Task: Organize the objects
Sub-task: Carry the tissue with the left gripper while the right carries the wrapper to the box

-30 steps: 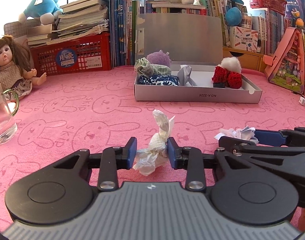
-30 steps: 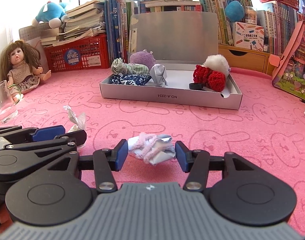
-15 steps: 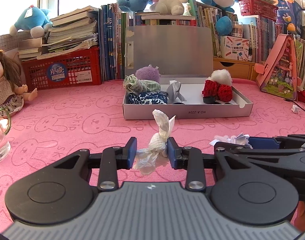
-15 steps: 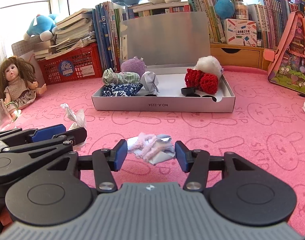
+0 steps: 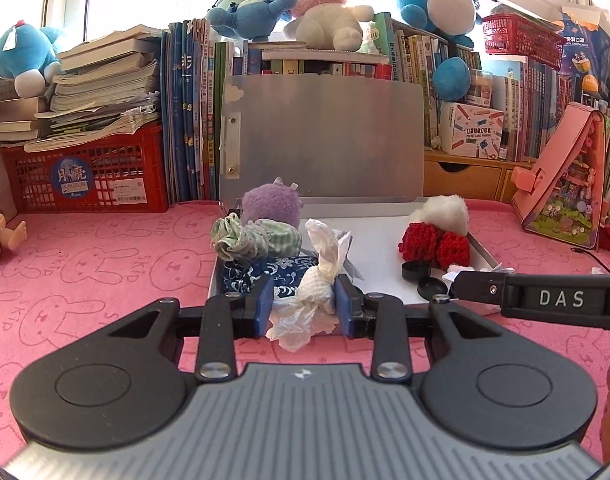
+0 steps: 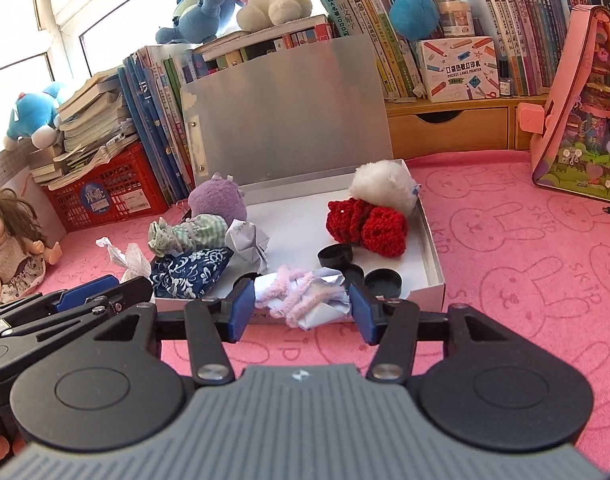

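My left gripper [image 5: 303, 307] is shut on a white twisted cloth bundle [image 5: 317, 284], held above the front edge of the open white box [image 5: 385, 240]. My right gripper [image 6: 301, 306] is shut on a pink-and-white bundle [image 6: 305, 296], held at the box's [image 6: 433, 256] front edge. Inside the box lie a purple plush [image 6: 217, 200], a green striped pouch [image 6: 189, 234], a blue patterned pouch [image 6: 193, 268], a grey paper wad [image 6: 249, 242], a red knitted piece [image 6: 369, 226], a white pompom [image 6: 383, 186] and black caps [image 6: 381, 282].
The pink rabbit-print mat [image 5: 85, 272] covers the table. A red crate [image 5: 85, 176] with books stands back left, a doll [image 6: 13, 248] at far left. Books, plush toys and a wooden drawer unit [image 5: 465, 176] line the back. A pink toy case [image 5: 561, 184] leans at right.
Both grippers have lifted off the mat and moved forward to the box, each carrying its bundle. The box now looms close in both views.
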Tool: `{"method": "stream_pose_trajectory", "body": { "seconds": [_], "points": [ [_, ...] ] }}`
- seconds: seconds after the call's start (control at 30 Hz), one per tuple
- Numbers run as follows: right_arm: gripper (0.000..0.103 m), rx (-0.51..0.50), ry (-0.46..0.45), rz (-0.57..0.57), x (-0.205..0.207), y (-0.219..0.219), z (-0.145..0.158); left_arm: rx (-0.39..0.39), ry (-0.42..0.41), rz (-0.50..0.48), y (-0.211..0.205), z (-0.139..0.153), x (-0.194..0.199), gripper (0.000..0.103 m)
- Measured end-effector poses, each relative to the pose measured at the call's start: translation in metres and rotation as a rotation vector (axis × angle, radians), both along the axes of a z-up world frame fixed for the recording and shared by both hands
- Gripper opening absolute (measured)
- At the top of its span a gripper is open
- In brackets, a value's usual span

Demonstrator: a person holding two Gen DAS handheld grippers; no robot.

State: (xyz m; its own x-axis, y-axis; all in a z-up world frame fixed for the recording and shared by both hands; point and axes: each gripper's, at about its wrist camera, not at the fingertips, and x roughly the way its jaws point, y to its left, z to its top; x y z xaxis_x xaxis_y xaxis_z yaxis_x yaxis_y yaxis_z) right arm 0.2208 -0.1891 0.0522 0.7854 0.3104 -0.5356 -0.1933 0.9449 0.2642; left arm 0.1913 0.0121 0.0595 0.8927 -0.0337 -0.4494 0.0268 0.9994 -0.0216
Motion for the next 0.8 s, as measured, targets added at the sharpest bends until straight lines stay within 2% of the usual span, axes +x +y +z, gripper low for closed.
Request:
{"method": "stream_pose_trajectory", "body": {
  "seconds": [0.23,0.37,0.53,0.8],
  "points": [
    [0.057,0.09,0.052,-0.016,0.047,-0.012,0.002,-0.02,0.015,0.001,0.0,0.001,0.055,0.038],
    [0.057,0.118,0.07,-0.034,0.071,-0.013,0.005,-0.007,0.012,0.017,0.0,0.002,0.085,0.038],
    [0.057,0.126,0.068,-0.033,0.099,-0.008,0.01,0.002,0.006,0.019,0.0,0.003,0.122,0.039],
    [0.057,0.116,0.077,-0.028,0.144,0.0,0.007,-0.001,0.034,0.03,-0.002,-0.015,0.17,0.039]
  ]
}}
